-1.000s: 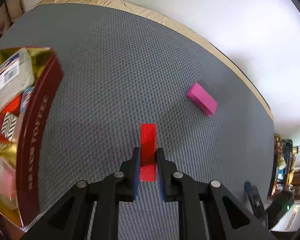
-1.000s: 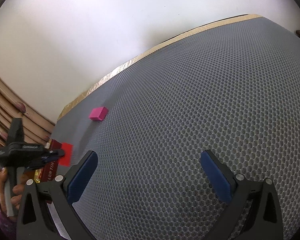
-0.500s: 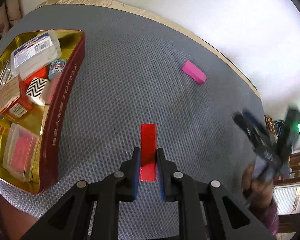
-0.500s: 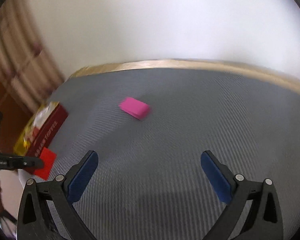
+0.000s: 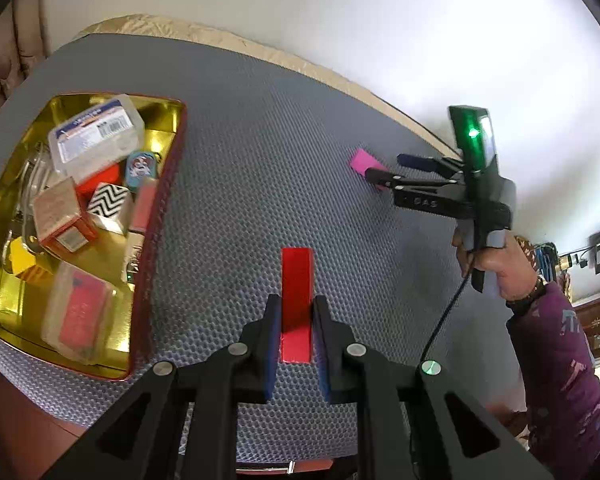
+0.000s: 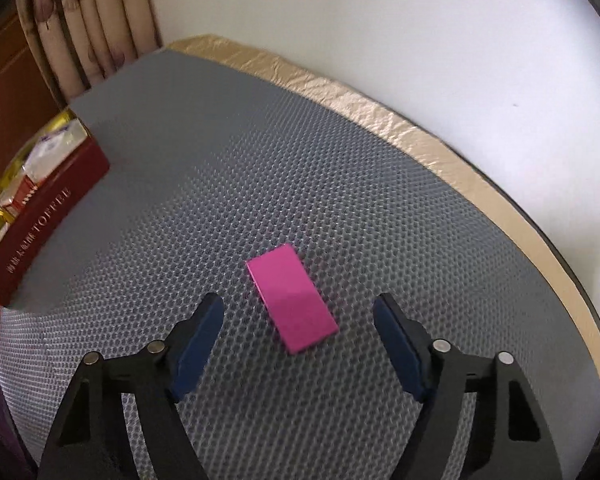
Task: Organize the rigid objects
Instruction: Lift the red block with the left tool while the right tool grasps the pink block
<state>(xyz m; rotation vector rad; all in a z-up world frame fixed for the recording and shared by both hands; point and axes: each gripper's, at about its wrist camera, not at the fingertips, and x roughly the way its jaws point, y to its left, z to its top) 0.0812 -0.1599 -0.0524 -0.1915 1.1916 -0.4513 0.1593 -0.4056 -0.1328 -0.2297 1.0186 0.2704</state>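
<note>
My left gripper (image 5: 296,320) is shut on a red block (image 5: 297,280), held above the grey mat to the right of the red and gold tin (image 5: 156,216). A pink block (image 6: 292,298) lies flat on the mat. My right gripper (image 6: 298,334) hangs over it, one finger on each side, jaws closing but the pads are still apart from the block. In the left wrist view the right gripper (image 5: 388,166) reaches in from the right and partly hides the pink block (image 5: 362,160).
The tin holds several small boxes and cases. A gold foil border (image 6: 400,120) rims the round grey mat (image 6: 220,200) against a white wall. The tin's red side (image 6: 44,216) stands at the left in the right wrist view. A person's hand (image 5: 496,264) and purple sleeve show at the right.
My left gripper has carried the red block up and away, bringing the whole tin into view. My right gripper swung over to the pink block, rolled, and its jaws narrowed.
</note>
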